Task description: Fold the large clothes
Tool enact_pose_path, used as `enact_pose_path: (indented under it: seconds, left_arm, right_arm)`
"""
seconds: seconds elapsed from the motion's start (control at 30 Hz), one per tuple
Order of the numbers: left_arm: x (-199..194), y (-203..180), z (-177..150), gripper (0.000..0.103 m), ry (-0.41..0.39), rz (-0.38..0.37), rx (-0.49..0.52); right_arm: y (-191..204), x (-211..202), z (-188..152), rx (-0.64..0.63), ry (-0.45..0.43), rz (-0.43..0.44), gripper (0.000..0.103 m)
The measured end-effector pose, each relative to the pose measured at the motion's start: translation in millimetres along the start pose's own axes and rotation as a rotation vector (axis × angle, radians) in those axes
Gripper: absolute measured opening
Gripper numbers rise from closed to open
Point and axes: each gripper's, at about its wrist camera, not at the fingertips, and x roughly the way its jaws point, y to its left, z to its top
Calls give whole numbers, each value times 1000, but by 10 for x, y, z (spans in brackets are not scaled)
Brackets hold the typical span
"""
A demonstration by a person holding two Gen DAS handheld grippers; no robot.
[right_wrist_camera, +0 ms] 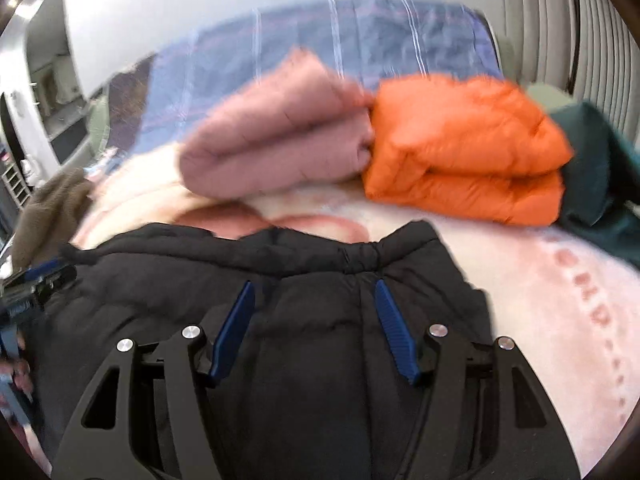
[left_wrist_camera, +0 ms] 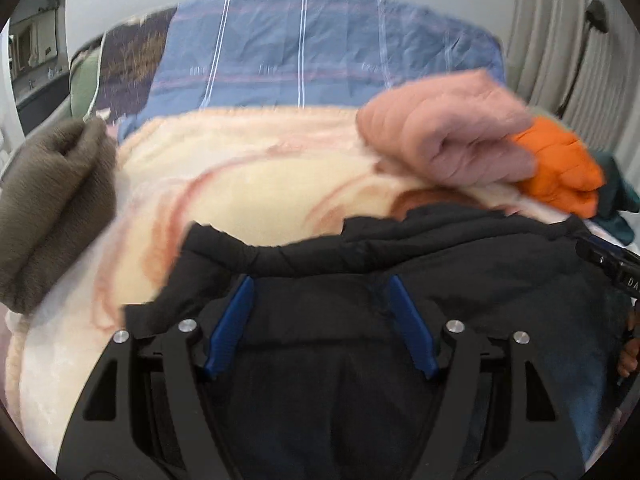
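Note:
A black puffy jacket [left_wrist_camera: 400,248] [right_wrist_camera: 200,264] lies on a cream and pink blanket [left_wrist_camera: 240,180] [right_wrist_camera: 540,280], its drawstring hem toward the far side. My left gripper [left_wrist_camera: 320,280] hovers over the jacket's left part, its blue fingers spread wide, with black fabric below and between them but none pinched. My right gripper [right_wrist_camera: 315,285] stands likewise open over the right part of the jacket. Each gripper shows at the edge of the other's view, the right gripper [left_wrist_camera: 612,264] and the left gripper [right_wrist_camera: 32,284].
Folded at the back lie a pink quilted jacket [left_wrist_camera: 448,140] [right_wrist_camera: 272,144], an orange puffy jacket [left_wrist_camera: 560,164] [right_wrist_camera: 464,148] and a dark teal garment [right_wrist_camera: 600,184]. A brown fleece [left_wrist_camera: 52,200] sits at the left. Blue striped bedding [left_wrist_camera: 300,52] covers the far end.

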Motion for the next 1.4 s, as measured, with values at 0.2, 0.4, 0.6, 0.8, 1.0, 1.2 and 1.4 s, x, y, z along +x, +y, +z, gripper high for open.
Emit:
enact_pose_path:
  seconds: [0.2,0.4,0.6,0.8,1.0,1.2,1.4]
  left_arm:
    - [274,310,-305,84,63,57,-45]
    - [364,315,-331,84,72,54,-48]
    - [234,321,-319,81,56,69,-47]
    - [-663,321,-457,81,-67,-29,-12]
    - [-351,402,-958,84,41,1,-20]
    - [-677,308,-883,83,-13,60,41]
    - [-1246,348,-983,57,-110,-106,-17]
  right_arm:
    - [-384,210,-334,86,70,35,69]
    - [-294,256,-351,50,69,-4,71]
    - [-302,106,-302,68,74,-11,70]
    - [-418,-849,-480,85,-27,66,70]
    - [-539,-549,-1131,124,158,15,75]
    - [-499,-1007,-929,117,31,-88,71]
    - [-235,-1403,-973,28,-65,74,45]
